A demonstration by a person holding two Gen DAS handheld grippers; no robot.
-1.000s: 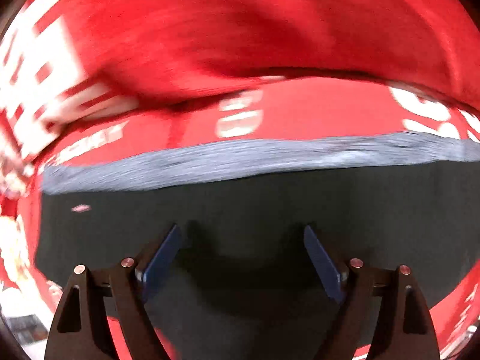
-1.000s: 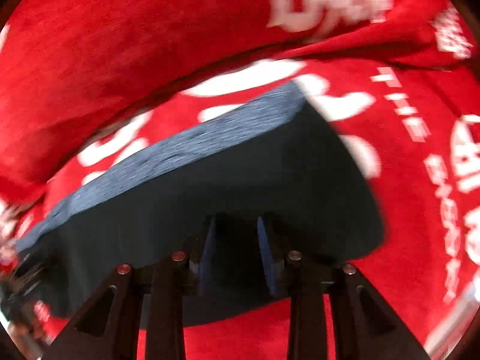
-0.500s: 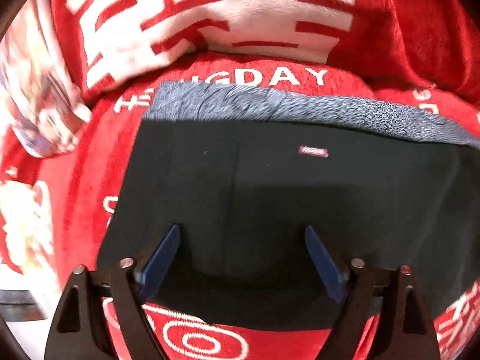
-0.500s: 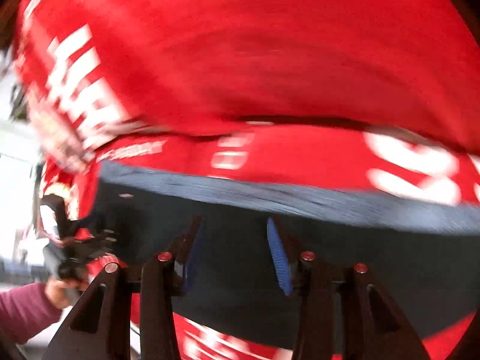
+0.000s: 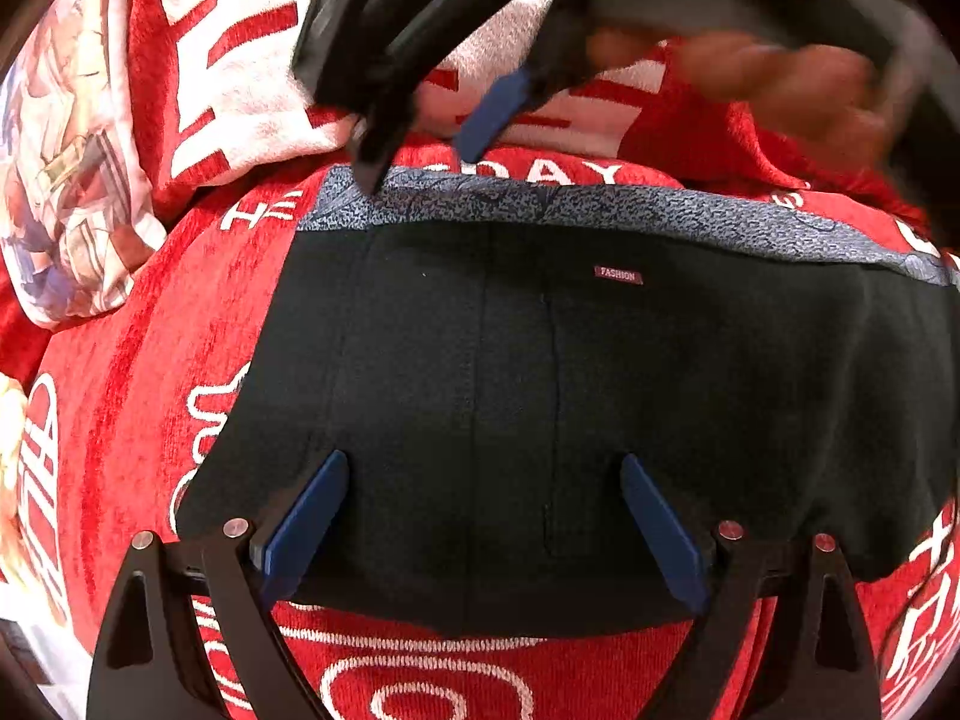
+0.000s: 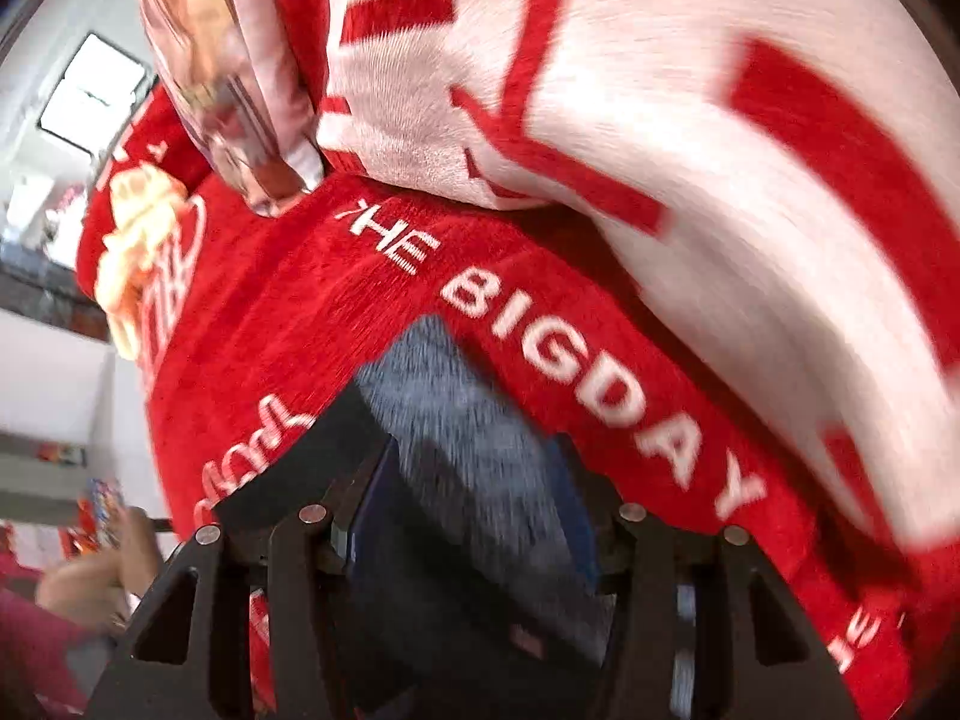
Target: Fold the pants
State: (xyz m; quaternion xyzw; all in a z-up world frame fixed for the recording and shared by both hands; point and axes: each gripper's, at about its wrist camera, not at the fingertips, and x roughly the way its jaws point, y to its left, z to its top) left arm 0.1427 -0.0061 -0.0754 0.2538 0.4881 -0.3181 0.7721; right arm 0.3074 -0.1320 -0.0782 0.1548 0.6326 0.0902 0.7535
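As seen from the left wrist cam, the pants [image 5: 540, 396] lie as a flat folded block on the red blanket [image 5: 138, 396], so the fold is judged approx. complete. Left gripper [image 5: 480, 516] is spread above the near edge, nothing pinched. Right gripper [image 6: 474, 516] straddles the grey waistband [image 6: 456, 420] at the far corner; pinch state cannot be told (blur), so only a corner adjustment is judged outstanding.

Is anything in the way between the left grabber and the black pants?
Nothing visible is. The left gripper hangs open right over the black pants, which lie on the red blanket. The right gripper is at the far waistband, not in between.
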